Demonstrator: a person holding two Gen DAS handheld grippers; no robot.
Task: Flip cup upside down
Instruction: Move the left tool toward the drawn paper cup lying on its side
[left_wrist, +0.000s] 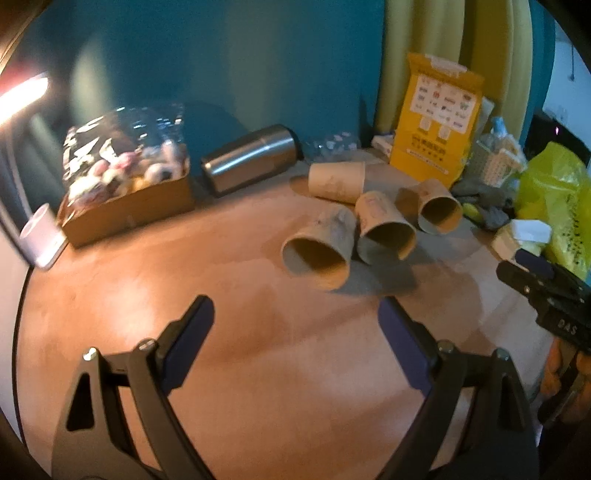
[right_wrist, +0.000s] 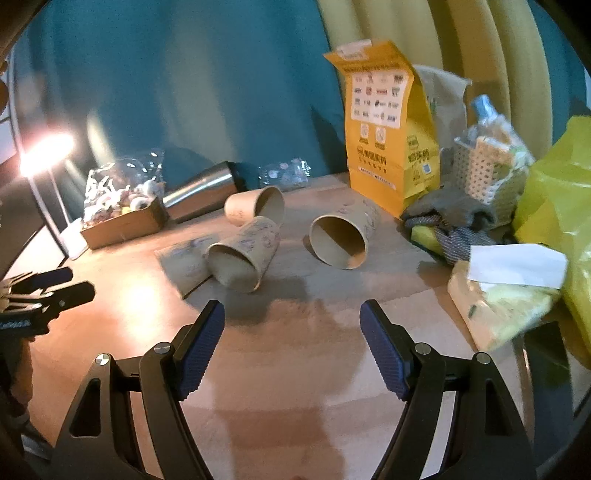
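Several brown paper cups lie on their sides on the wooden table (left_wrist: 184, 295). In the left wrist view the nearest cup (left_wrist: 319, 245) has its mouth toward me, with a second cup (left_wrist: 384, 229), a third cup (left_wrist: 437, 208) and a far cup (left_wrist: 336, 181) behind. My left gripper (left_wrist: 295, 317) is open and empty, short of the nearest cup. In the right wrist view my right gripper (right_wrist: 291, 317) is open and empty, with one cup (right_wrist: 243, 254) ahead to the left and another cup (right_wrist: 341, 236) ahead to the right. The right gripper also shows at the left wrist view's right edge (left_wrist: 532, 271).
A steel tumbler (left_wrist: 251, 162) lies on its side at the back. A cardboard tray of wrapped sweets (left_wrist: 125, 192) stands back left. A yellow paper bag (left_wrist: 436, 118), a white basket (right_wrist: 484, 173), a yellow plastic bag (right_wrist: 557, 192) and a tissue pack (right_wrist: 506, 288) crowd the right side.
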